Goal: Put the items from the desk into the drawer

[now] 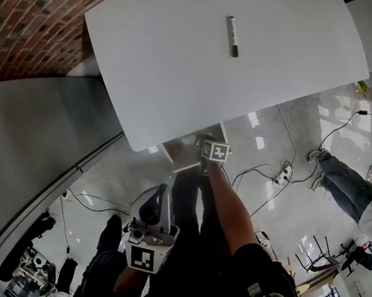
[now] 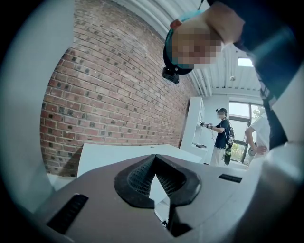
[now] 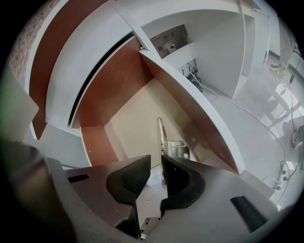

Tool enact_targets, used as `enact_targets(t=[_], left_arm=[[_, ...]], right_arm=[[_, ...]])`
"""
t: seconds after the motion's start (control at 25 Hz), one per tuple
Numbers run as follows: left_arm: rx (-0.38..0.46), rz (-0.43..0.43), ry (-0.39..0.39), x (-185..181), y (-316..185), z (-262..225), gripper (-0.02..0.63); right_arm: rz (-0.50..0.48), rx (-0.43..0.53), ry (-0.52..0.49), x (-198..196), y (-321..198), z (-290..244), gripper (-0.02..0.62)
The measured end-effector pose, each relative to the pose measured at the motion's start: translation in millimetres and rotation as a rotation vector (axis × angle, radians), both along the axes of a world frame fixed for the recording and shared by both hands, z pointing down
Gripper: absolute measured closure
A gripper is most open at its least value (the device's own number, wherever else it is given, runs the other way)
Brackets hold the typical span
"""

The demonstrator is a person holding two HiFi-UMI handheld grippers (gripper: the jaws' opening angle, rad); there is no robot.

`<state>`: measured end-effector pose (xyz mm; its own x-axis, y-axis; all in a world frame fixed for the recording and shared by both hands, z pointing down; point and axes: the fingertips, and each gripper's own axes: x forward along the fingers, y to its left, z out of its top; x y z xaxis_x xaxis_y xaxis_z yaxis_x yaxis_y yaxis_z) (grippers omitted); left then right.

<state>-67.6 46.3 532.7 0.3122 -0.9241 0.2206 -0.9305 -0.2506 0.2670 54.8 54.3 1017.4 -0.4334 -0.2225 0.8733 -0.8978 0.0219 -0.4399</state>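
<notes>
nearest the head camera, the left gripper (image 1: 162, 190) is hanging low over the floor, just short of the near edge of the white desk (image 1: 178, 63), and its jaws are pressing together with nothing between them. in its own view it is pointing roughly level across the desk top toward the brick wall (image 2: 104, 95), while a person in dark clothes (image 2: 222, 135) is standing far off by a white cabinet. the right gripper (image 1: 205, 143) is reaching steeply down into the open drawer (image 1: 182, 152), which is sticking out from under the desk's near edge. its jaws are standing a little apart, and a silvery metal item (image 3: 178, 149) is lying on the pale drawer floor just beyond them. the item's thin upright strip is running along the inner edge of the right-hand pad, but whether it is touching that pad i cannot tell, and the pads are not pinching it. a dark marker (image 1: 232, 36) is lying alone on the far part of the desk top, well apart from both grippers. to the right, cables (image 1: 278, 175) are trailing across the glossy floor, and another person's legs (image 1: 344, 182) are showing near them
</notes>
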Motion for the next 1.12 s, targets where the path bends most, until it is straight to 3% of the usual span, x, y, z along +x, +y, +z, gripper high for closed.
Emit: enact_targets(t=[0.32,0.4,0.64,0.96,1.12], left_arm=[[0.063,0.006,-0.014,4.4,5.0,-18.6,0.604],[0.067,0.004,-0.010,5.3,5.8,-23.1,0.604],[0.100,-0.006,0.006,9.7,4.5,-48.3,0.604],[0.158,0.016,0.008,19.0,6.8,-93.7,0.604],[0.182,0.012,0.008,18.1,6.4,-113.1,0.604]], right_arm=[[-0.009,-0.008,0.069,17.7,11.1,-12.4,0.529],[-0.014,0.004,0.071,19.3,11.5,-21.9,0.567],[-0.035,0.035,0.052,22.9,23.0,-67.6,0.594],[-0.127,0.291,-0.043,20.3,-1.4,-223.1,0.595],[-0.140,0.518,-0.075,24.1,-24.4,-323.8,0.595]])
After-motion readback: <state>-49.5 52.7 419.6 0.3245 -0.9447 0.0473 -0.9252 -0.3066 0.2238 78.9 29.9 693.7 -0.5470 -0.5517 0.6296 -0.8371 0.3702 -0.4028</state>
